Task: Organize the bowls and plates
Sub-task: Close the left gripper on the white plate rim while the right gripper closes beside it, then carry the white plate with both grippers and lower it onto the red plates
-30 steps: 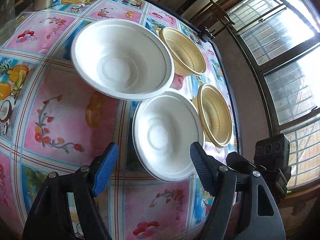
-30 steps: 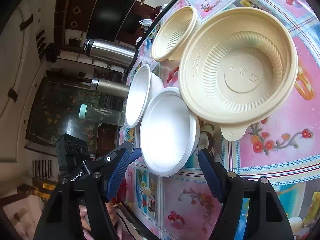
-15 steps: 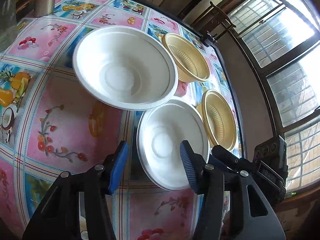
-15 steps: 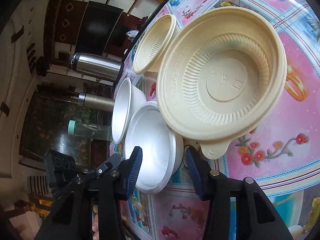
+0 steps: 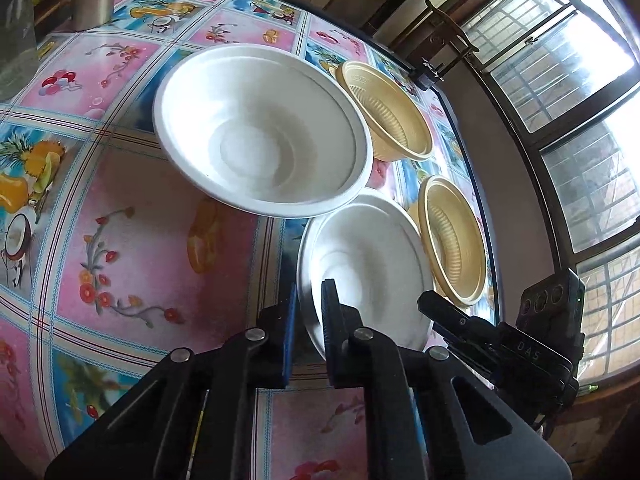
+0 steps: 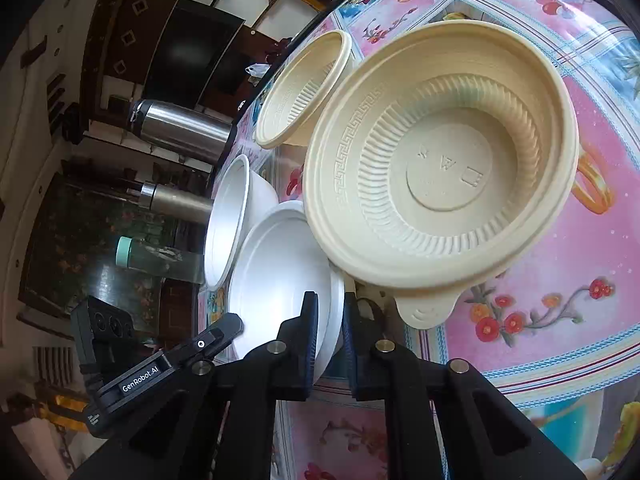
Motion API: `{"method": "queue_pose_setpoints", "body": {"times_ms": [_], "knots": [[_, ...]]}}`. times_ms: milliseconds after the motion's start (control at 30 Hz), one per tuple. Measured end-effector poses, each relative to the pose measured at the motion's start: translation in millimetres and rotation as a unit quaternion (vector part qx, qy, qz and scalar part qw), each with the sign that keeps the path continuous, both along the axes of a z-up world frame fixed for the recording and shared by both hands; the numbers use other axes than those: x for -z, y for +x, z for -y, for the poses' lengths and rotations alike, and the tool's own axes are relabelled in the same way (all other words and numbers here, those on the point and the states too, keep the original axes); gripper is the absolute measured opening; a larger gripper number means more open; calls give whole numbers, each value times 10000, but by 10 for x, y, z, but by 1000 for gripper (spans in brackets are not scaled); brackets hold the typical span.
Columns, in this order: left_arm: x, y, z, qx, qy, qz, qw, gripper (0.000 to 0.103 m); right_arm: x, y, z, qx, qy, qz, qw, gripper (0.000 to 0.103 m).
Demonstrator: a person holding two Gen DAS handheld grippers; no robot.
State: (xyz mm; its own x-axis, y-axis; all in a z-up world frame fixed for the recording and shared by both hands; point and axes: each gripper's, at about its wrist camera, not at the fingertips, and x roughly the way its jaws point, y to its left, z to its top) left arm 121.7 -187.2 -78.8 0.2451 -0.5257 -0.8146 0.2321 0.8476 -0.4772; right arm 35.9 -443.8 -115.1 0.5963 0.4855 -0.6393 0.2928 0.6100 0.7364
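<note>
white plate (image 5: pixel 372 256): on the surface (image 5: pixel 140 208), its rim tucked under the large white bowl (image 5: pixel 260 136), beside the near tan bowl (image 6: pixel 440 168).
left hand-held gripper (image 5: pixel 308 312): clenched on the plate's near rim.
right hand-held gripper (image 6: pixel 330 320): clamped on the opposite rim, likely for a level 2-sided lift.
far tan bowl (image 5: pixel 384 112): beyond the plate.

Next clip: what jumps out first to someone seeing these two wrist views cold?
Both grippers pinch the same white plate from opposite edges: the left gripper on its near rim in the left wrist view, the right gripper on the rim in its own view. A large white bowl sits just behind the plate, two ribbed beige bowls lie beside them, all on a loud pink-and-blue floral tablecloth.
</note>
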Motion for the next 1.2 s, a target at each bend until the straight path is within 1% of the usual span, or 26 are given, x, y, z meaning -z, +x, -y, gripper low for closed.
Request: {"method": "queue_pose_setpoints", "body": {"times_ms": [100,267,667,933,1200], "knots": [[21,-9,-6,1,20,-9,10000,7,5,10,3,-21,-23,-5,10000,9],[40,-32,-19,-3,34,-13,10000,7,-7,21,-21,-52,-106,17,9999,8],[45,-156,-180,-99,-85,-130,9998,7,-18,-20,-141,-192,-294,30,9994,8],[39,-369,-470,-206,-137,-170,9995,7,10,-134,-371,-410,-237,158,9988,7],[19,-595,-914,-446,-237,-180,9986,7,45,-212,-785,-809,-184,343,9960,7]]}}
